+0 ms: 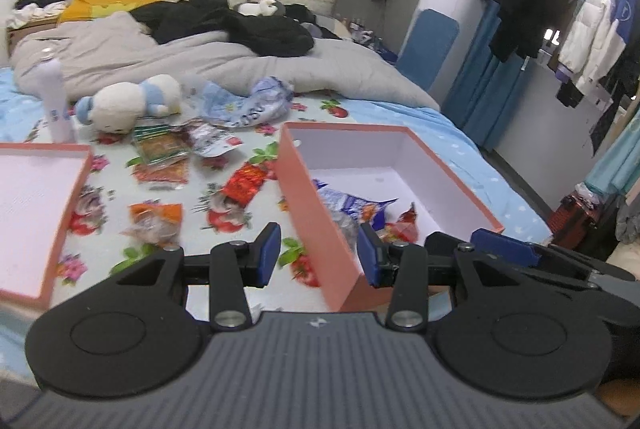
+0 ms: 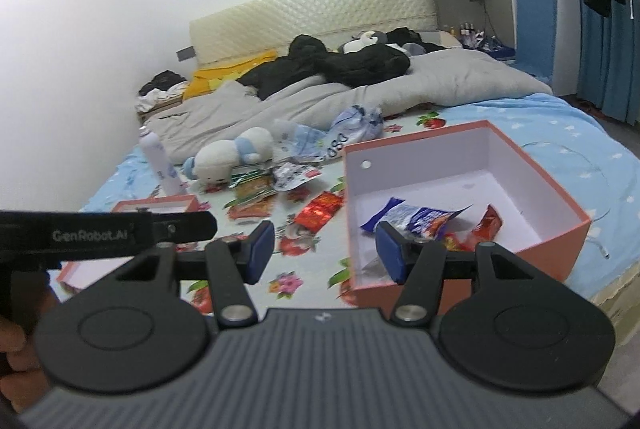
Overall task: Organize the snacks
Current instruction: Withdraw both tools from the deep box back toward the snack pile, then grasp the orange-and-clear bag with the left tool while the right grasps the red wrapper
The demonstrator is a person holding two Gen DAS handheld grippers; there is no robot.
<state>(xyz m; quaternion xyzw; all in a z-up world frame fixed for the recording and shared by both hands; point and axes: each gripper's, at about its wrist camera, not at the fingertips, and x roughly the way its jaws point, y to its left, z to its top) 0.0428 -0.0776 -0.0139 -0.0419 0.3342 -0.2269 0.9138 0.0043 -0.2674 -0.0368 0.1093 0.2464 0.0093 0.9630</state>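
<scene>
Two hand-held black grippers with blue pads hover over a bed strewn with snacks, both with nothing between their pads. The left gripper (image 1: pixel 318 255) has its jaws spread and empty, straddling the near wall of the open salmon-pink cardboard box with a white lining (image 1: pixel 308 197). The right gripper (image 2: pixel 326 253) is likewise spread and holds nothing; it hangs just above the same box's near edge.

The box sits on the flower-printed sheet (image 1: pixel 240 269) with its mouth up, apparently as the collecting bin: a crinkly blue-and-white foil snack bag (image 2: pixel 416 219) and a small red wrapper (image 2: pixel 490 223) already lie on its white floor. Much remains outside. A shiny red foil packet (image 1: pixel 244 185) lies just beside the box's left wall, an orange-and-clear packet (image 1: pixel 154 223) rests near the left gripper, and green-and-orange sachets (image 1: pixel 160 149) cluster farther back with a white-and-red pouch (image 1: pixel 216 143).

The box's shallow pink lid (image 1: pixel 38 213) lies upturned to the left, well apart, likely to keep the opening free. A white-and-blue plush toy (image 1: pixel 128 103) and an upright white spray bottle (image 1: pixel 56 101) stand beyond the scatter, apart from the snacks. The sorting looks early; either gripper seems free for the next packet.
</scene>
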